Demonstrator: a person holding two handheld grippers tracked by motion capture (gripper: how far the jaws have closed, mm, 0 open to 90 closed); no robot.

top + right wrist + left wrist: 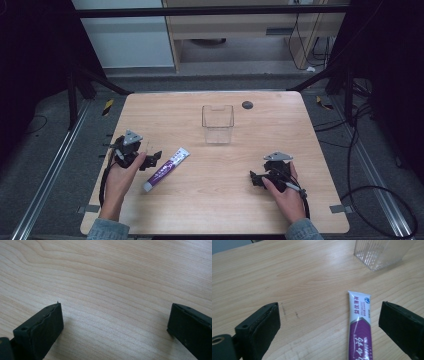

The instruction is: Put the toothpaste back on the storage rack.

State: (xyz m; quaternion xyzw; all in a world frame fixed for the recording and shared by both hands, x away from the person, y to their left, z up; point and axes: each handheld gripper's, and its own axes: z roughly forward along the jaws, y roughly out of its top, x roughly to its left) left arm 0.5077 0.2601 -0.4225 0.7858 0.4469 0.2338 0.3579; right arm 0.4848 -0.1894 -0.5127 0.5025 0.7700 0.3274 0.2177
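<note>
A person's left tool (150, 161) rested on the wooden counter (215, 210) just beside a purple-and-white toothpaste tube (166, 169), its jaws spread wide and gripping nothing. In the left gripper view the tube (360, 325) lay between those jaws but close to the one on that view's right, its flat crimped end pointing away from the tool toward a clear plastic container (382, 252). From the high view the tube's long axis ran on a diagonal, cap end toward the person and crimped end toward the container (218, 123), which stood upright near the middle of the counter, well apart from the tube.

The right tool (256, 180) sat on the counter's other side, far from the tube, jaws likewise wide apart and empty over bare wood in the right gripper view (115, 322).

The left hand (120, 175) was plainly the nearer. A pickup would likely call for a small sideways shift to centre the tube before the jaws closed across its width.
</note>
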